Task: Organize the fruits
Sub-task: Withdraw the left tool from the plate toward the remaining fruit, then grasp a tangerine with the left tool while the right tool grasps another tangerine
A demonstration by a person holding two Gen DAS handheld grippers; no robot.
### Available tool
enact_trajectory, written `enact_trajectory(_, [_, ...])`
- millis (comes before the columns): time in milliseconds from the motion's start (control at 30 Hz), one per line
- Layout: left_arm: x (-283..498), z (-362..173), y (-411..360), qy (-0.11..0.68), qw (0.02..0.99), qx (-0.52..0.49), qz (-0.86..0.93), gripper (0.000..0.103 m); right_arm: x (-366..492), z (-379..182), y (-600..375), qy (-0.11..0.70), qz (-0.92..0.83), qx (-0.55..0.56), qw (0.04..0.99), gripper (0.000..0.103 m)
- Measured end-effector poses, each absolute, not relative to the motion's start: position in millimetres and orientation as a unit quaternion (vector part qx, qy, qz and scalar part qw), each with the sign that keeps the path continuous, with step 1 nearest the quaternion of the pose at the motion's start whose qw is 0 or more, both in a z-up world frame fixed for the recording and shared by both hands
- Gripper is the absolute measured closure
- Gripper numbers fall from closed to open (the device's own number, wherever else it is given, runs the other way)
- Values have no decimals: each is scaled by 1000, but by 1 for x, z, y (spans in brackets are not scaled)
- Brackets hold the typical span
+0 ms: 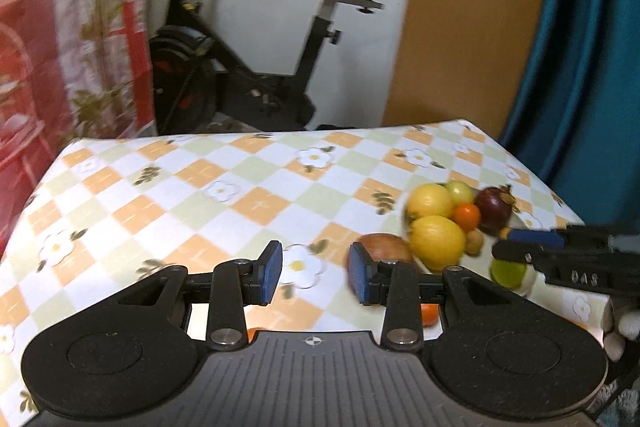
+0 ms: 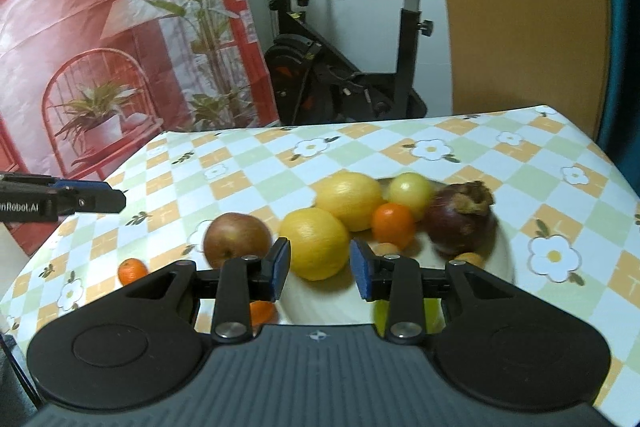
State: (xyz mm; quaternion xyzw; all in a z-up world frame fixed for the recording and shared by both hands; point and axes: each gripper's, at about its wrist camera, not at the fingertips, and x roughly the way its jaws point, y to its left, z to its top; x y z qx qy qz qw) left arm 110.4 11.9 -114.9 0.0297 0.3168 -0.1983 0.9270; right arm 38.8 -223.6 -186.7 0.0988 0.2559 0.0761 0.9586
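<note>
A white plate [image 2: 505,259] holds two lemons [image 2: 316,243], a small orange [image 2: 392,225], a yellow-green fruit [image 2: 410,191], a purple mangosteen [image 2: 460,219] and a green fruit low under the gripper. A red apple [image 2: 236,239] and small oranges [image 2: 132,270] lie on the table left of the plate. My right gripper [image 2: 320,269] is open and empty above the plate's near side. My left gripper [image 1: 314,271] is open and empty over the table, left of the apple [image 1: 386,247] and the plate's fruits [image 1: 438,241]. The right gripper shows in the left wrist view [image 1: 560,251].
The table carries a checked orange, green and white flowered cloth [image 1: 200,187]. An exercise bike [image 1: 240,59] stands behind it. A printed red backdrop [image 2: 100,47] hangs at the left, a teal curtain [image 1: 592,47] at the right.
</note>
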Motion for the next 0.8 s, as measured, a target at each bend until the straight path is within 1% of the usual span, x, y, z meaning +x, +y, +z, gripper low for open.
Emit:
enact_trajectory(300, [112,-113,53,319,935,-6,-154,64,43,-192,-191,270,109,71,954,67])
enact_trajectory(800, [116,-136,70,369,918,-32,-144,64,61,-202,-146,297,156,35,942,67])
